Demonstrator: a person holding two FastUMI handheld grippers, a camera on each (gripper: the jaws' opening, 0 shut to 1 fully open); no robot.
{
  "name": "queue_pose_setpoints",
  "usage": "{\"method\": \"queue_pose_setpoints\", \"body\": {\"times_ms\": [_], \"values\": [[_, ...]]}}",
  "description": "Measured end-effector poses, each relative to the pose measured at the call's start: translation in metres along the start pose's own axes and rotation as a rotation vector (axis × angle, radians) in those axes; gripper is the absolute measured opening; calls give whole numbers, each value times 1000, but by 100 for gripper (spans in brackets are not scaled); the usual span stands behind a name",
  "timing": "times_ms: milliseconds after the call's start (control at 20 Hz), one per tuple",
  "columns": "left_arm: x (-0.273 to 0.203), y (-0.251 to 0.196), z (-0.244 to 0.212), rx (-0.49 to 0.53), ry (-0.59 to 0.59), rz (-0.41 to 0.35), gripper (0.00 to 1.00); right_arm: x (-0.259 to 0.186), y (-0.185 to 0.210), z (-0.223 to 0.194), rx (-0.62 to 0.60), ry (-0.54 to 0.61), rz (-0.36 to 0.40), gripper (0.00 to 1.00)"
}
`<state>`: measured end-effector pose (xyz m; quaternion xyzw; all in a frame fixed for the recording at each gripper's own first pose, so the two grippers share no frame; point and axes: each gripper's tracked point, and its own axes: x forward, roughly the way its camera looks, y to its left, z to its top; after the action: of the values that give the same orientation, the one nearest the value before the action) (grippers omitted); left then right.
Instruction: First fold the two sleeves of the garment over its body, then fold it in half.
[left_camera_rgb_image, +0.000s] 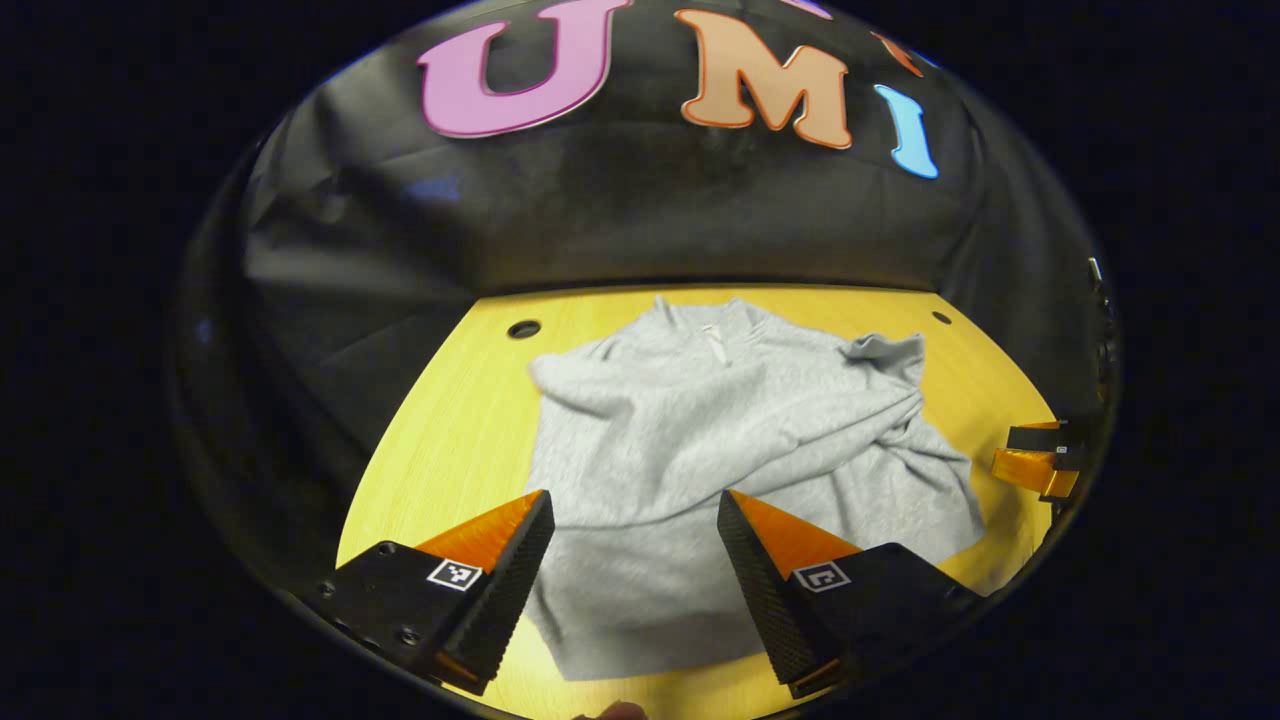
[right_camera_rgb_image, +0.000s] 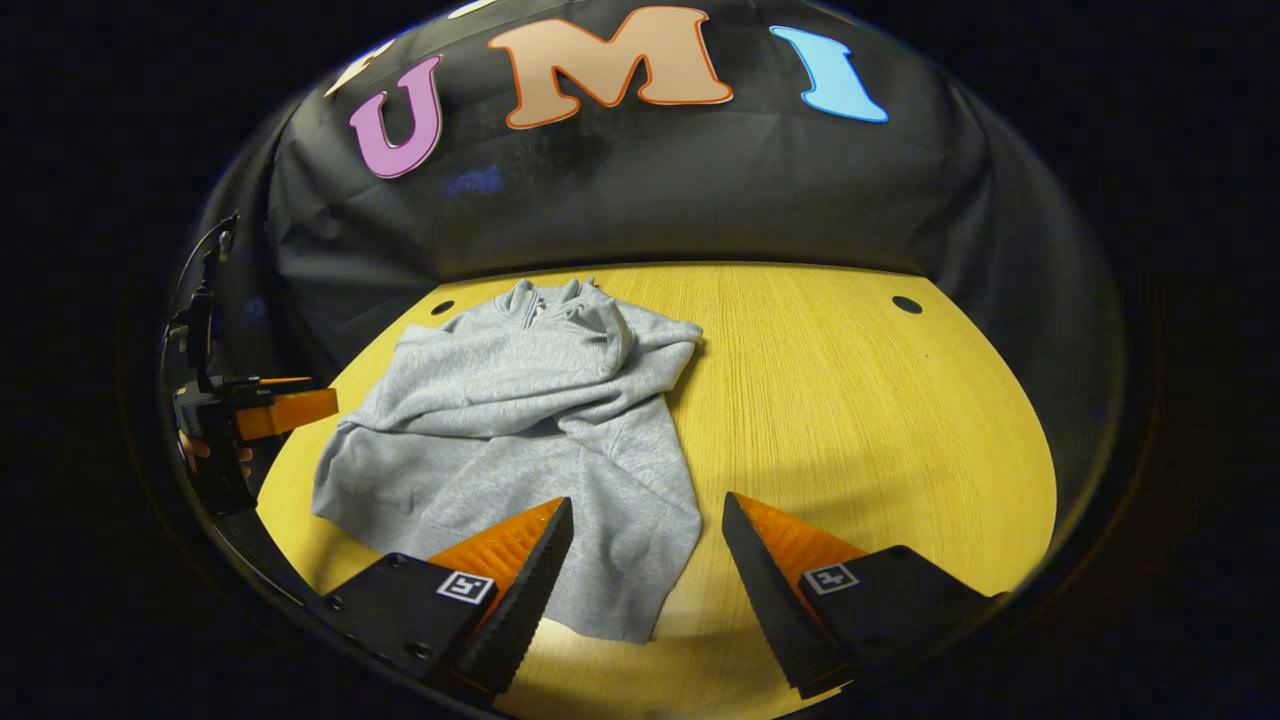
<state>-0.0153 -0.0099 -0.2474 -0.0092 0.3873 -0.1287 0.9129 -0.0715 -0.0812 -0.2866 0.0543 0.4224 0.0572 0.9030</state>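
A grey sweatshirt (left_camera_rgb_image: 720, 450) lies flat on the yellow wooden table (left_camera_rgb_image: 450, 420), collar toward the far wall, with both sleeves folded across its body. My left gripper (left_camera_rgb_image: 635, 510) hovers open above its near hem, nothing between the fingers. In the right gripper view the same sweatshirt (right_camera_rgb_image: 520, 430) lies left of centre, and my right gripper (right_camera_rgb_image: 648, 515) stands open over its lower right corner, holding nothing. The right gripper (left_camera_rgb_image: 1040, 458) shows at the far right edge of the left gripper view. The left gripper (right_camera_rgb_image: 255, 415), held by a hand, appears at the left edge of the right gripper view.
The table (right_camera_rgb_image: 860, 420) has bare wood to the right of the garment. Small round holes (left_camera_rgb_image: 523, 329) (right_camera_rgb_image: 906, 304) sit near its far corners. The black cloth wall stands close behind the far edge.
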Motion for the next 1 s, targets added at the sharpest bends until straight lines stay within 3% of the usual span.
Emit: {"method": "queue_pose_setpoints", "body": {"times_ms": [50,100,250,300,350,450,800,900,1000], "values": [[-4,5,-13,-22,20,0,96,2,2,-8,-8,12,-4,91],[-9,9,-28,-43,43,-2,96,3,3,-15,-14,30,-4,96],[-20,18,-64,-65,103,11,97,4,7,-34,-25,73,-2,96],[-20,19,-74,-69,119,11,96,4,9,-40,-28,86,-2,91],[-21,21,-83,-68,134,13,97,4,10,-44,-28,97,-1,96],[-18,23,-98,-79,166,15,97,5,13,-54,-29,118,-1,96],[-10,20,-117,-110,212,8,97,11,14,-80,-67,183,-24,97],[-8,19,-118,-89,210,8,98,10,15,-80,-76,176,-25,92],[-6,18,-116,-84,209,10,98,13,15,-80,-86,176,-22,97]]}}
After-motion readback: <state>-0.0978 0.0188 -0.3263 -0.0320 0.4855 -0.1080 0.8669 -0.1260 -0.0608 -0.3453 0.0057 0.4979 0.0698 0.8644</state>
